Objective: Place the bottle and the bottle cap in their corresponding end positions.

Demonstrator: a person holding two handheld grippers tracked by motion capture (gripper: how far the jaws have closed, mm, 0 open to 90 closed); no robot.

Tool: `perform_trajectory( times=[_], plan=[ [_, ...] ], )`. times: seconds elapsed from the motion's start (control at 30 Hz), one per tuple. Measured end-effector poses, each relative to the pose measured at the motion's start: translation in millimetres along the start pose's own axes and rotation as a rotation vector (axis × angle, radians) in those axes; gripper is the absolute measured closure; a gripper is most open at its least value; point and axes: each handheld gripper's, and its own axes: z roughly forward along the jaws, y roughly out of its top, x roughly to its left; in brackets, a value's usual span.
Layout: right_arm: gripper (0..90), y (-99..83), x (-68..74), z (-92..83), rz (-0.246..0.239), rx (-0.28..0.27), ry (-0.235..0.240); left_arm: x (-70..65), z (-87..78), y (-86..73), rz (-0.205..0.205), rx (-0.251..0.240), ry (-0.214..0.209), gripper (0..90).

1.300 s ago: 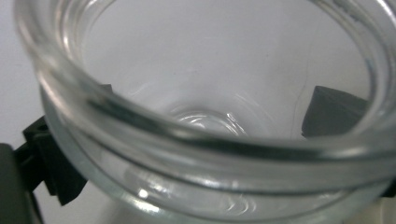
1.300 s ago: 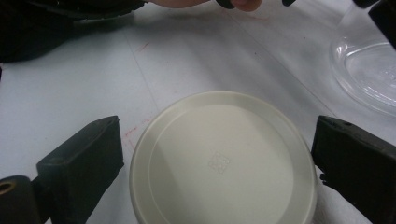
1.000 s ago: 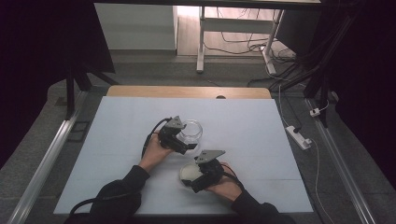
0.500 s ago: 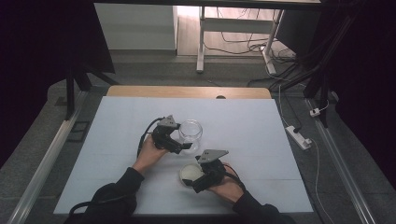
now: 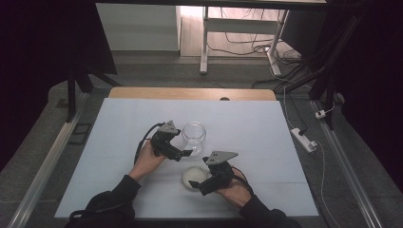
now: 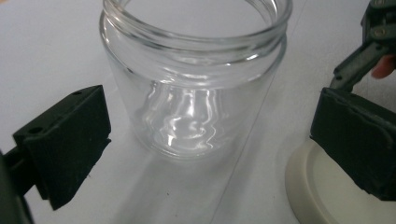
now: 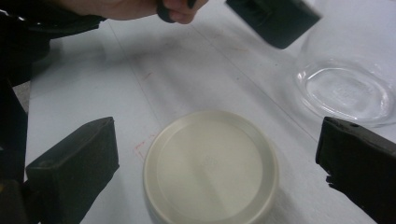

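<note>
Glass jar (image 5: pixel 193 137) stands upright, lidless, mid-table (image 5: pixel 119 118). Left gripper (image 6: pixel 205 135) has its jaws spread wide either side of the jar, not touching it. Cream lid (image 7: pixel 210 165) lies flat just in front of the jar. Right gripper (image 7: pixel 219 177) hangs over the lid, jaws wide apart, no contact.

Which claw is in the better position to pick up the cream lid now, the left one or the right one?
Probably the right claw: its open jaws stand on both sides of the cream lid, which lies flat on the table. The left claw is open around the glass jar.
</note>
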Motion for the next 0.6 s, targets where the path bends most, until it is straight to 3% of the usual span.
perform_trajectory(
  times=[0.3,0.6],
  plan=[
    [0.0,0.1,-3.5,-9.9,0.015,-0.016,-0.013,-7.4,-9.7,-5.1,-0.020,0.002,-0.020,0.0],
    [0.0,1.4,-5.9,-19.6,0.029,-0.036,-0.026,-17.7,-30.1,-13.5,-0.034,-0.006,-0.032,0.0]
  ],
)
